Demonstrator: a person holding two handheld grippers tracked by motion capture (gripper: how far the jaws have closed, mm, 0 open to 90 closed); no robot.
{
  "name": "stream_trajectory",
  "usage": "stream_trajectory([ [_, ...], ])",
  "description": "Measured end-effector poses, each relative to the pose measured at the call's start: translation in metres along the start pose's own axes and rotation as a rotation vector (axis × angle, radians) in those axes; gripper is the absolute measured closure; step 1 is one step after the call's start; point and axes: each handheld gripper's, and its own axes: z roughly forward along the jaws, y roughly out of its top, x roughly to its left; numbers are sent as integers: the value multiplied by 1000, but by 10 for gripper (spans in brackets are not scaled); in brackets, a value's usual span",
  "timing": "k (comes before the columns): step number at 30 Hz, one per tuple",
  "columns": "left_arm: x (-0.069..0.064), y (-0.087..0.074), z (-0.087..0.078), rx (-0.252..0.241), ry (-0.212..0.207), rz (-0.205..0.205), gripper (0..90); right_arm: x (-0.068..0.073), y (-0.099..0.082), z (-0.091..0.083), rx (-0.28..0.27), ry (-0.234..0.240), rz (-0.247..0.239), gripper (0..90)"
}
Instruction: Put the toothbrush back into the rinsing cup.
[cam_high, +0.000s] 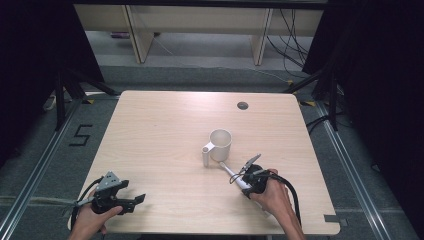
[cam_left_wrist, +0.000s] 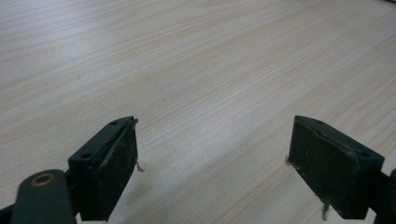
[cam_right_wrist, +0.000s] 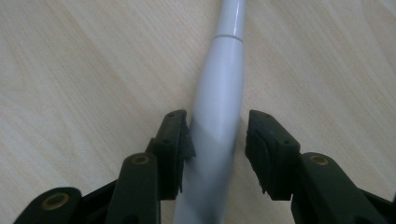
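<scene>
Between the right tool's (cam_right_wrist: 217, 135) jaws: white handled utensil (cam_right_wrist: 219, 107), lying flat on tabletop (cam_high: 165, 130), long axis running from tool toward white mug (cam_high: 220, 144); no lettering legible. Left pad touches handle, right pad stands just clear. Left tool (cam_left_wrist: 212, 158): jaws wide apart, nothing between.

Light wood table (cam_high: 165, 130), barely anything on it

There's a white mug (cam_high: 220, 144) sitting upright a bit right of center, handle pointing toward the near-left, and a white toothbrush-like handle (cam_high: 233, 175) lying flat just in front of it. Small round cable hole (cam_high: 242, 105) near the far edge.
</scene>
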Motion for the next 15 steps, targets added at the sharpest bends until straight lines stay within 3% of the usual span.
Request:
stream_trajectory([
  [4,1,0,-1,-3,4,14,151,-1,5,3,29,10,-16,599],
  [15,0,0,0,1,-3,-1,152,-4,13,6,92,32,-32,633],
])
